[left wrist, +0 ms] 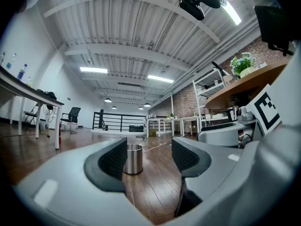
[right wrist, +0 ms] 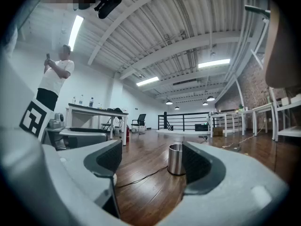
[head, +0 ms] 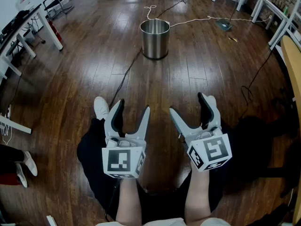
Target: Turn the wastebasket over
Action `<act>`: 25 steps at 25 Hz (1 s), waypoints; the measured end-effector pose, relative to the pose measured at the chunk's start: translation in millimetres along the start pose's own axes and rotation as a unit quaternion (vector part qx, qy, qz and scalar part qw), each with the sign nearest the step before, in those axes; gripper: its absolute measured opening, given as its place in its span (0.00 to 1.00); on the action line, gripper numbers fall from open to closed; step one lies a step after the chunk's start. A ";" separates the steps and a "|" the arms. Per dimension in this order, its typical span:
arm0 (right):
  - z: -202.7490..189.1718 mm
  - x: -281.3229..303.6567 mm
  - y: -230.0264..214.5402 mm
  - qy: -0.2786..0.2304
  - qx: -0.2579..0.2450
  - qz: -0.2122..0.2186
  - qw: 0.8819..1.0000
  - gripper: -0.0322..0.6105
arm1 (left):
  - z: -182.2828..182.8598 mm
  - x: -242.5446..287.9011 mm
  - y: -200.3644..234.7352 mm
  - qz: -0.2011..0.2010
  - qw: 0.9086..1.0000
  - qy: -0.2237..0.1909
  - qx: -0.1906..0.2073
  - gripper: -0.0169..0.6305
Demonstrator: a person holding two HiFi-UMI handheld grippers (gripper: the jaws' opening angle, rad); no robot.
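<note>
A brushed-steel wastebasket [head: 154,38] stands upright on the wooden floor, mouth up, well ahead of both grippers. My left gripper [head: 131,108] and right gripper [head: 188,105] are held side by side low in the head view, both pointing level toward it. Each is open with nothing between its jaws. In the left gripper view the wastebasket [left wrist: 134,159] shows far off, just inside the left jaw of that gripper [left wrist: 149,161]. The right gripper view has the wastebasket [right wrist: 176,160] beside the right jaw of that gripper [right wrist: 150,166].
A black cable [head: 123,81] runs over the floor from the wastebasket toward me; a white cable [head: 197,20] lies behind it. White tables [head: 28,36] stand at the left and more tables [head: 277,18] at the right. A person [right wrist: 56,79] stands off to my left.
</note>
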State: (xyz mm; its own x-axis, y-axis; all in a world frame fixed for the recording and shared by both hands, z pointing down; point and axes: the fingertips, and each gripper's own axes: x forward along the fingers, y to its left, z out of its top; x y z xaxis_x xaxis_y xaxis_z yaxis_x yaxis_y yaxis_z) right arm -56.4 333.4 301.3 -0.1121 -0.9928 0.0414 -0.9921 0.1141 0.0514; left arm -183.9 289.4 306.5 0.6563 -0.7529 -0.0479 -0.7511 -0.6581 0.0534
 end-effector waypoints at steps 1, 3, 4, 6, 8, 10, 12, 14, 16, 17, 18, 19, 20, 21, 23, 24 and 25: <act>4.4 13.5 -3.8 0.000 -0.005 0.007 1.000 0.65 | 3.8 14.4 5.6 0.006 1.000 0.000 -0.005 0.51; 12.9 40.6 -12.7 -0.002 -0.012 0.019 1.000 0.65 | 9.8 43.2 16.0 0.013 1.000 -0.002 -0.009 0.51; 16.9 54.0 -18.8 -0.004 -0.014 0.022 1.000 0.65 | 10.9 57.4 20.9 0.014 1.000 -0.002 -0.007 0.51; 24.7 80.5 -34.5 -0.011 -0.017 0.023 1.000 0.65 | 11.2 84.4 31.5 0.016 1.000 -0.001 0.000 0.52; 31.4 106.7 -53.9 -0.019 -0.021 0.025 0.999 0.65 | 10.6 110.8 42.7 0.024 1.000 0.000 0.001 0.52; 33.1 133.0 -74.0 -0.020 -0.022 0.026 0.999 0.65 | 9.6 139.2 51.7 0.029 1.000 0.001 0.001 0.52; 30.5 160.6 -89.7 -0.017 -0.018 0.030 0.999 0.64 | 9.6 167.9 60.1 0.031 1.000 0.002 0.004 0.52; 30.3 189.2 -101.4 -0.016 -0.018 0.040 0.999 0.64 | 10.6 195.7 68.5 0.035 0.999 0.003 0.008 0.52; 31.4 217.1 -114.7 -0.016 -0.019 0.048 0.999 0.64 | 12.7 224.3 76.8 0.039 0.999 0.001 0.010 0.52; 31.8 230.4 -122.4 -0.016 -0.018 0.050 0.998 0.64 | 14.0 239.1 80.7 0.039 0.999 0.001 0.012 0.51; 32.7 243.3 -130.2 -0.017 -0.018 0.051 0.998 0.64 | 15.4 253.7 84.8 0.039 0.999 0.001 0.013 0.52; 34.2 256.2 -137.6 -0.017 -0.018 0.052 0.998 0.64 | 16.7 267.7 89.6 0.039 0.999 0.001 0.014 0.51; 35.9 269.2 -144.7 -0.017 -0.018 0.054 0.998 0.64 | 17.8 280.7 95.4 0.040 0.999 0.001 0.014 0.51; 37.8 281.8 -151.7 -0.017 -0.019 0.055 0.998 0.64 | 18.8 292.9 101.7 0.042 0.999 0.001 0.012 0.51; 43.5 305.3 -167.4 -0.020 -0.018 0.052 0.998 0.64 | 21.7 317.3 113.5 0.046 0.999 0.000 0.013 0.51; 47.9 316.3 -175.9 -0.025 -0.017 0.048 0.998 0.64 | 24.4 330.6 118.5 0.045 0.999 -0.001 0.016 0.51; 53.0 327.2 -184.1 -0.030 -0.016 0.045 0.998 0.64 | 28.0 344.4 123.0 0.044 0.999 -0.003 0.020 0.51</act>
State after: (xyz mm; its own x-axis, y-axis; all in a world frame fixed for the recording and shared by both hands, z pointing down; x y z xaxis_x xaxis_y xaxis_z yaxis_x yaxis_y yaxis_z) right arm 86.6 -14.4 252.5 -0.2049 -0.9787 -0.0119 -0.9757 0.2033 0.0823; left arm -52.2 -50.9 268.6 0.5870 -0.8080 -0.0503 -0.8084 -0.5884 0.0171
